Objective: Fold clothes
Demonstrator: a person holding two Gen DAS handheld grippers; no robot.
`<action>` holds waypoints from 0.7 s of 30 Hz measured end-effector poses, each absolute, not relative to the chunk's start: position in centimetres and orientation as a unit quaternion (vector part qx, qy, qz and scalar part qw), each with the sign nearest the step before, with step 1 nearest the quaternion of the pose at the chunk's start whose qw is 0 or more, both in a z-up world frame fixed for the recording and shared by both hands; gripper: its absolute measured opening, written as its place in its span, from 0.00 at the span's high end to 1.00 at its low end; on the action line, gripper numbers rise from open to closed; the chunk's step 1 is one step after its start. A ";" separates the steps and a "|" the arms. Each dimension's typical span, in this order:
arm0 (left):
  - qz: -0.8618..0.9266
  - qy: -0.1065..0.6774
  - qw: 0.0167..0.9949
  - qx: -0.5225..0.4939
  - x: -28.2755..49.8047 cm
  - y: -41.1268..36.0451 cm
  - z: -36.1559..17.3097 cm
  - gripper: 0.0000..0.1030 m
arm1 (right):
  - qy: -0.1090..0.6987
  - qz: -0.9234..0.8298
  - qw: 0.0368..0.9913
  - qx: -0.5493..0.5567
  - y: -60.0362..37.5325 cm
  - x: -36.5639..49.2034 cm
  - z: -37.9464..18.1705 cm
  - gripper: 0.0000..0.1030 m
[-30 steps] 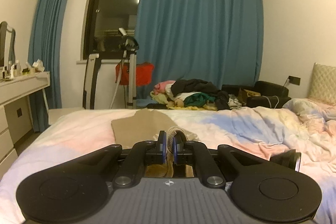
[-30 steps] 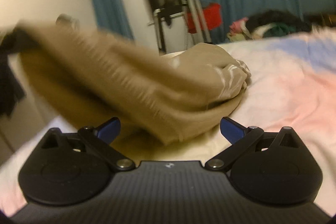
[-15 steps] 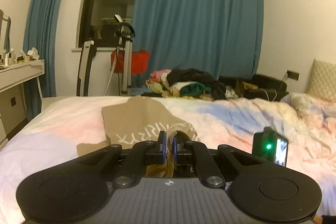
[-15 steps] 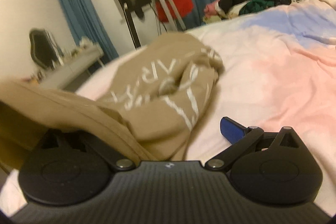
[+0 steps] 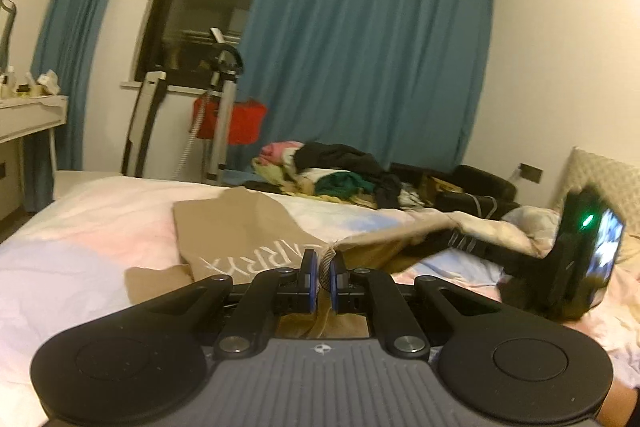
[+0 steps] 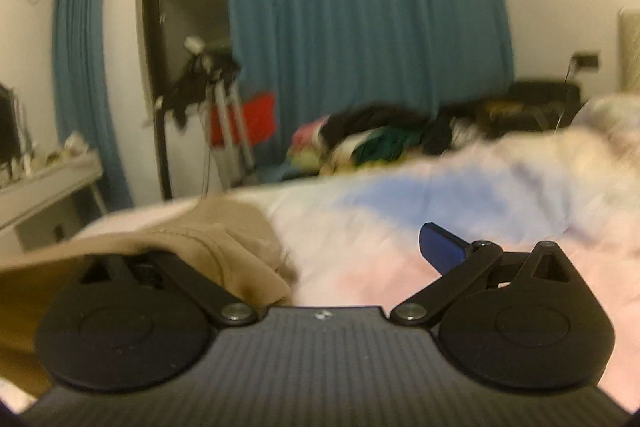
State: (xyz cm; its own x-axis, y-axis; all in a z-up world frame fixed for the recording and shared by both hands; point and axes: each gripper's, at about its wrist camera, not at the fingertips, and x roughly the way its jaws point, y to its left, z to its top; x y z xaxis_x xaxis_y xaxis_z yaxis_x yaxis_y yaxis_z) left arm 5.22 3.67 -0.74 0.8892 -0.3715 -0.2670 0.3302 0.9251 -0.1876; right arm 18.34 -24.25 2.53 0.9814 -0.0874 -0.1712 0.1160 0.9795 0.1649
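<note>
Left wrist view shows our left gripper [image 5: 323, 273] pinching a bunched edge of the tan sweatshirt [image 5: 244, 227] on the bed [image 5: 80, 247] at twelve o'clock, our right gripper [image 6: 320, 255] jaws wide, cloth draped over one finger; soft, limp, best held by hems.

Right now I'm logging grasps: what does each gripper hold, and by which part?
Left gripper: tan printed cloth garment, pinched at a ribbed edge. Right gripper: open, holding nothing; the cloth merely drapes over its left finger.
</note>
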 end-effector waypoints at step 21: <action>-0.139 0.121 0.978 -0.096 4.9 5.6 0.3 0.94 | 0.123 -0.074 0.980 0.135 -26.7 19.6 -0.1 0.00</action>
State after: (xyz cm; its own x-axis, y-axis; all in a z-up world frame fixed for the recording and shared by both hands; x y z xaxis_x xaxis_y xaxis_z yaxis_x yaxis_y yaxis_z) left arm 4.93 5.64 0.27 0.9320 -0.2953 -0.2100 0.2487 0.9428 -0.2219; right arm 19.61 -26.66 -0.11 0.9591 -0.1117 -0.2602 0.1779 0.9526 0.2468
